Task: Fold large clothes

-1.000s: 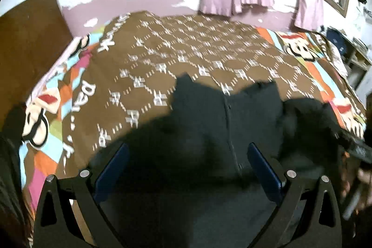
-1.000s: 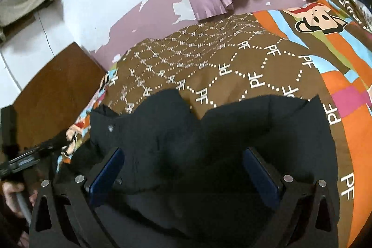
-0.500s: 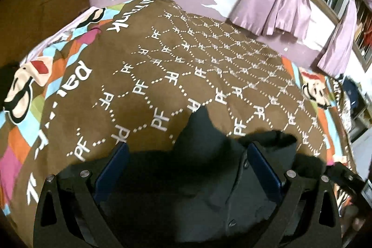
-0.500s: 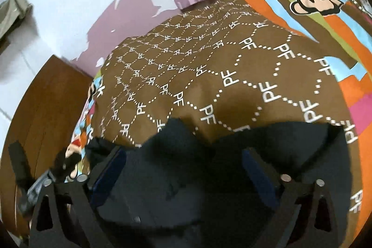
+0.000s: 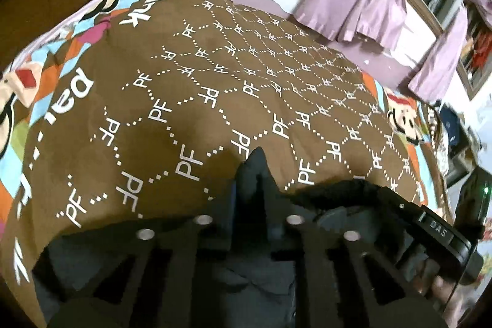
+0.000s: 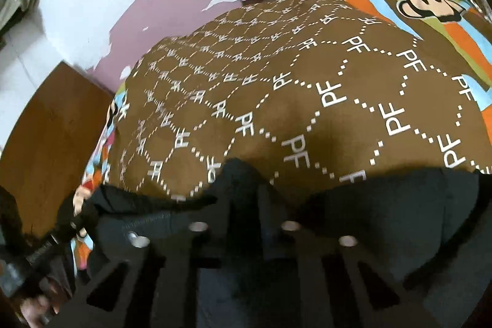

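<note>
The left claw [image 5: 250, 174] and right claw [image 6: 244, 183], having just closed, each pinched a peak of the dark garment [image 6: 384, 214] lying at the near edge of the bed [image 5: 215, 76]. Thin pinches might slip when lifted, dropping the fabric crooked. No containers were visible.

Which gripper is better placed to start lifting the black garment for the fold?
Neither clearly. The left gripper and right gripper have both just closed on peaks of the black garment at its far edge.
</note>
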`<state>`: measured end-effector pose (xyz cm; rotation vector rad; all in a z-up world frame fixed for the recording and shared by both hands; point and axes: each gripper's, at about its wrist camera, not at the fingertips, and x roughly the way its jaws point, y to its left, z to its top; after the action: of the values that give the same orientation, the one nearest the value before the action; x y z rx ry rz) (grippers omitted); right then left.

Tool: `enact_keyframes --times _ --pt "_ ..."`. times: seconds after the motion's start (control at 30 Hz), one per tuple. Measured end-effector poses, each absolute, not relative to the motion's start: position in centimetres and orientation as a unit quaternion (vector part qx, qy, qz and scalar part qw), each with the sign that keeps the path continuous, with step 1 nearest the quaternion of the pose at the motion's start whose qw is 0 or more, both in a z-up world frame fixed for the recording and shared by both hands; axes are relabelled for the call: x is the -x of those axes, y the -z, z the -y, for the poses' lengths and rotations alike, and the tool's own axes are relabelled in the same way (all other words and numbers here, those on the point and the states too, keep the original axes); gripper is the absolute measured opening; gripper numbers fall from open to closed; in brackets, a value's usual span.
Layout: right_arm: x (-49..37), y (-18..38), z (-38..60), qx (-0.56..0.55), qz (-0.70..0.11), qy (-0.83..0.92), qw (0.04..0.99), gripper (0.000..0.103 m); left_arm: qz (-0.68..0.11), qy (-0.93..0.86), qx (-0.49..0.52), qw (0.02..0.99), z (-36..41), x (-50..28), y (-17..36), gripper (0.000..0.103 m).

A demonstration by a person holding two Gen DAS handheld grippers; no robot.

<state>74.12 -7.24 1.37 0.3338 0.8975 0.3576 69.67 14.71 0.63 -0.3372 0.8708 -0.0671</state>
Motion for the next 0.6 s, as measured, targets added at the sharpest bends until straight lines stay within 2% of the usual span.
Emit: enact_keyframes --times 0.33,0.5,0.6 --pt "-62.9 -5.8 8.6 -0.007 -0.388 -0.192 0.901 0.004 -0.356 0.095 0.173 0.914 -15.7 -60.8 -3.5 0.004" --pt "-59.1 -3.5 9.7 -0.001 -0.397 -0.184 0.899 0.003 -0.338 0.121 0.173 0.917 -15.4 -55.9 -4.2 0.003" --pt "-58.7 -0.8 10.3 -0.015 -0.406 -0.183 0.895 0.003 -0.348 0.123 0.173 0.913 -15.0 -53.8 -2.9 0.003"
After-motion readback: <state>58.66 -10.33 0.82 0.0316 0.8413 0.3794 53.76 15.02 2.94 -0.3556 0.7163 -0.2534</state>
